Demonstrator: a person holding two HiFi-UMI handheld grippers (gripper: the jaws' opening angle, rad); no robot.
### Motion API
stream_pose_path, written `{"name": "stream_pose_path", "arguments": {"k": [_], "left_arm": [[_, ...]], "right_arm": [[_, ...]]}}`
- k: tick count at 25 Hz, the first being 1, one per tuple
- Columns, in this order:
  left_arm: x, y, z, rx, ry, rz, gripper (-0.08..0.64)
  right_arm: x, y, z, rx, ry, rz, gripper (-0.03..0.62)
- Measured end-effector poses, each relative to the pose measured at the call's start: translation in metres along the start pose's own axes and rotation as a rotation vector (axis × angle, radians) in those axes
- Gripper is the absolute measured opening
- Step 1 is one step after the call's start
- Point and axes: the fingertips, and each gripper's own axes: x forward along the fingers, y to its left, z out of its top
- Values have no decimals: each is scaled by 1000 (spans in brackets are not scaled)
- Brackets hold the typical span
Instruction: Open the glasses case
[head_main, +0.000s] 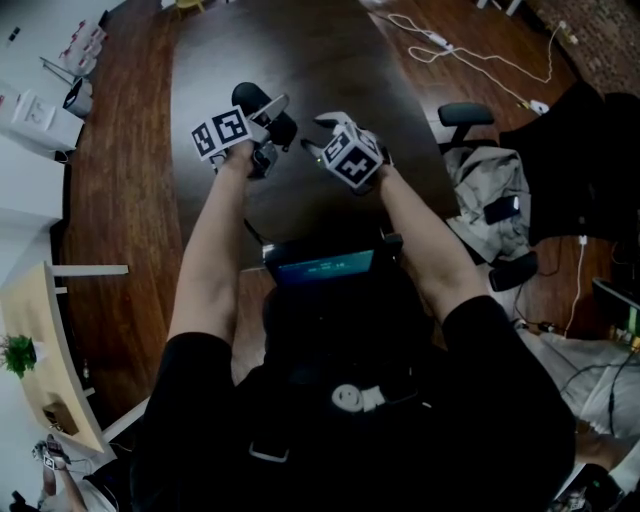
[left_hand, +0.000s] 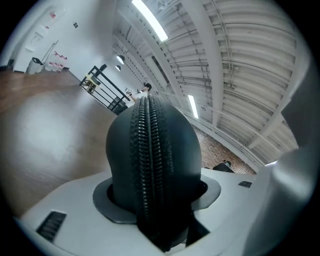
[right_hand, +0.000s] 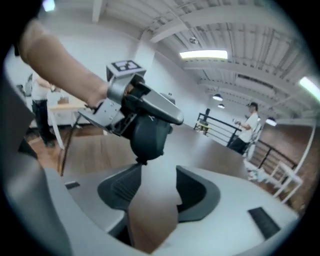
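Black case (left_hand: 152, 165) gripped by left fingers (left_hand: 107, 206); right fingers (right_hand: 119, 187) seemingly empty.

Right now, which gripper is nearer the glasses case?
Left. The left gripper is clamped on the glasses case; the right gripper stands open just short of the case's end.

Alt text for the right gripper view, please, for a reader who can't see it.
The right tool has its jaws open with nothing between them, above a wooden table. Just ahead, the left tool, at the end of a forearm, is shut on a dark case. A person stands far behind at right.
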Motion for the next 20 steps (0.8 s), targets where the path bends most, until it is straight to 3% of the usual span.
{"name": "stream_pose_path", "arguments": {"k": [3, 6, 9, 15, 20], "left_arm": [[1, -1, 0, -8, 1, -15, 245], [11, -14, -8, 16, 29, -55, 253], [17, -23, -15, 49, 50, -73, 256], [25, -42, -31, 52, 102, -160, 276], [10, -51, -38, -1, 186, -272, 316]], "right_arm": [[-2, 16, 15, 76, -58, 143, 314], [-1, 18, 28, 121, -93, 167, 322], [3, 24, 29, 118, -70, 202, 371], [9, 16, 22, 28, -38, 123, 353], [-2, 28, 26, 78, -106, 224, 333]]}}
